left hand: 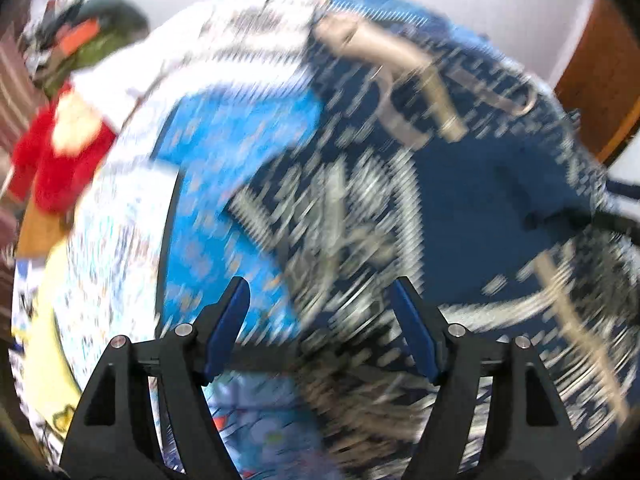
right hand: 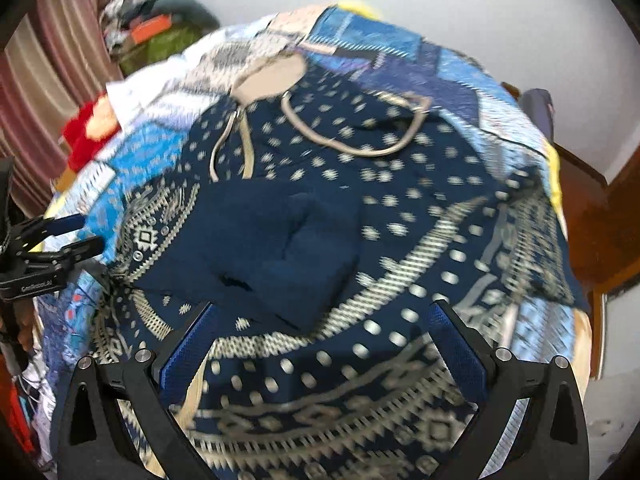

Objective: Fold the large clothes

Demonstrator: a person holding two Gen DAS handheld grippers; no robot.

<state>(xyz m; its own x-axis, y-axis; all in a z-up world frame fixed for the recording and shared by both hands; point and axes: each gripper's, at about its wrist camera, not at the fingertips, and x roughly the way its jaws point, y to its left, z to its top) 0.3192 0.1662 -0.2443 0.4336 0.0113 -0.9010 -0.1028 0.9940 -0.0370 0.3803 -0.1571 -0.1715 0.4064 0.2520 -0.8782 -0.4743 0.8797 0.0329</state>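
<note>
Hoodie (right hand: 320,240) spread beneath right gripper's (right hand: 324,344) parted fingers.

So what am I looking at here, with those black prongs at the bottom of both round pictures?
Those prongs are the fingers of two hand-held grippers; a person carries one in each hand. Each round picture comes from a fisheye camera on one gripper, looking forward along its fingers. The left gripper and the right gripper are both open and hold nothing. Below them a navy blue garment with cream patterns and beige drawstrings lies spread on a blue patchwork bedspread. A red and cream soft toy sits at the bed's far side. The left picture is blurred.
</note>
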